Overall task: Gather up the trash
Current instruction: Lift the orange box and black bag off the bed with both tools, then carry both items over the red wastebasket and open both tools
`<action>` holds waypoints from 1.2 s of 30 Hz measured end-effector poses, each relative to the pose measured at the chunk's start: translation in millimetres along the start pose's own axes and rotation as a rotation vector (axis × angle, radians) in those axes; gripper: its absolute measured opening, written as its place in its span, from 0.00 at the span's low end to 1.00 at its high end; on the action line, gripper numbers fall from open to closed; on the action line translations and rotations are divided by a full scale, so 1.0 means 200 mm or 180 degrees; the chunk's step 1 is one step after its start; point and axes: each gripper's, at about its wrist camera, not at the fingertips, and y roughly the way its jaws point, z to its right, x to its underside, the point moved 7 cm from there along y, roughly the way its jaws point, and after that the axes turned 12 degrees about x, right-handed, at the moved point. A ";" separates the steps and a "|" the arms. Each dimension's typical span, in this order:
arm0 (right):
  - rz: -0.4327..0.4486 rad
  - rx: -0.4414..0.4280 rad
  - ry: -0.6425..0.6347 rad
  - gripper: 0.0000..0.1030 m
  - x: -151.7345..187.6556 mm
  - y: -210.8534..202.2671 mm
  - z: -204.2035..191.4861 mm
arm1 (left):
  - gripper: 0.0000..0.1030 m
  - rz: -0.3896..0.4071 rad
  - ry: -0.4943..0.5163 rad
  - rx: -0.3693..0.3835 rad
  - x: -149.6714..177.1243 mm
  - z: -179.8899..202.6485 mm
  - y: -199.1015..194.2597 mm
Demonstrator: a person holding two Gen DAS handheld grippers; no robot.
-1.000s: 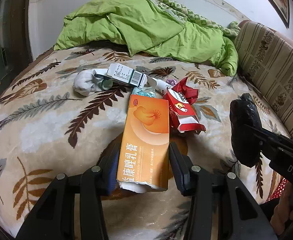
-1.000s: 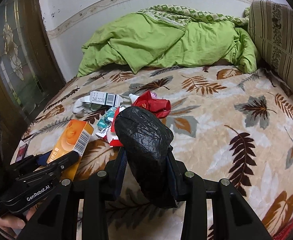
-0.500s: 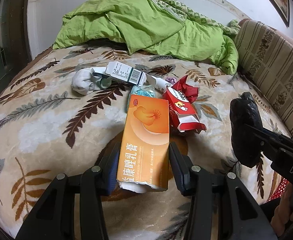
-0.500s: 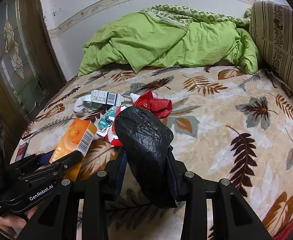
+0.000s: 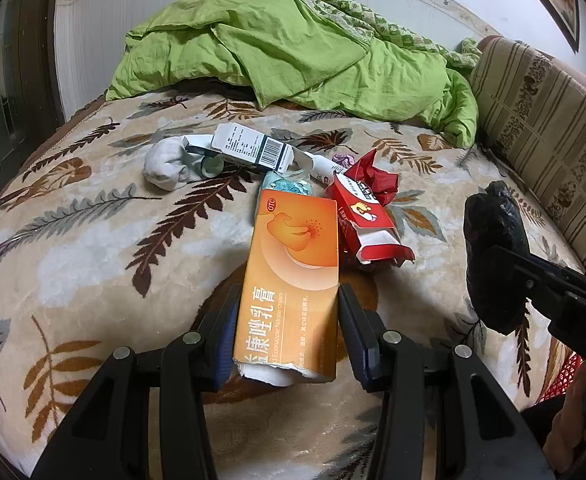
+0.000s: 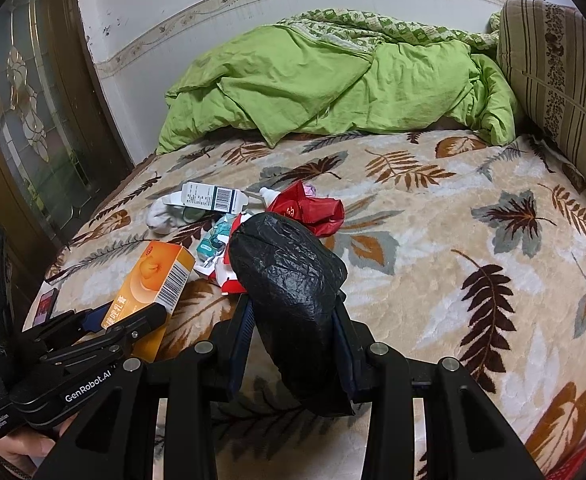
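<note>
Left tongs [image 5: 287, 320] are clamped on an orange ointment box [image 5: 293, 276] with a torn-open near end, held above the leaf-print bed blanket [image 5: 93, 240]. It reads "OTC" and "Econazole Nitrate cream" plus big Chinese characters, with its long axis pointing away from the camera toward the trash pile. Right tongs [image 6: 293, 344] are squeezed tight on a crumpled black plastic bag [image 6: 289, 276]. A red carton [image 5: 363, 220] lies just beside the box.

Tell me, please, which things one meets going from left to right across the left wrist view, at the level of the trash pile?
White sock → white barcode box → orange box → red carton → black bag held in the right gripper.
</note>
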 end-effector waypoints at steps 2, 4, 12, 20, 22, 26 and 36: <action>0.0004 0.0006 0.0002 0.38 0.00 0.00 0.00 | 0.44 -0.0001 -0.0007 0.0002 0.00 0.00 0.00; 0.0009 0.0008 0.0013 0.38 0.00 -0.01 0.01 | 0.44 0.0001 -0.0007 -0.0001 0.00 0.00 0.00; 0.0030 0.0012 0.0015 0.38 0.00 -0.02 0.01 | 0.44 0.0011 0.0006 -0.0016 0.00 0.01 0.00; 0.0081 -0.0019 0.0013 0.38 0.03 -0.09 -0.01 | 0.44 0.0046 0.0054 -0.0011 -0.01 0.00 -0.02; 0.0086 -0.0035 0.0030 0.38 0.04 -0.11 0.00 | 0.44 0.0063 0.0072 -0.0006 -0.01 0.02 -0.05; 0.0060 -0.0094 0.0136 0.38 0.07 -0.20 0.04 | 0.44 0.0036 0.0097 0.0122 0.03 0.09 -0.10; 0.0121 0.0023 0.0494 0.39 0.19 -0.58 0.39 | 0.44 -0.0034 0.0583 0.0697 0.07 0.58 -0.18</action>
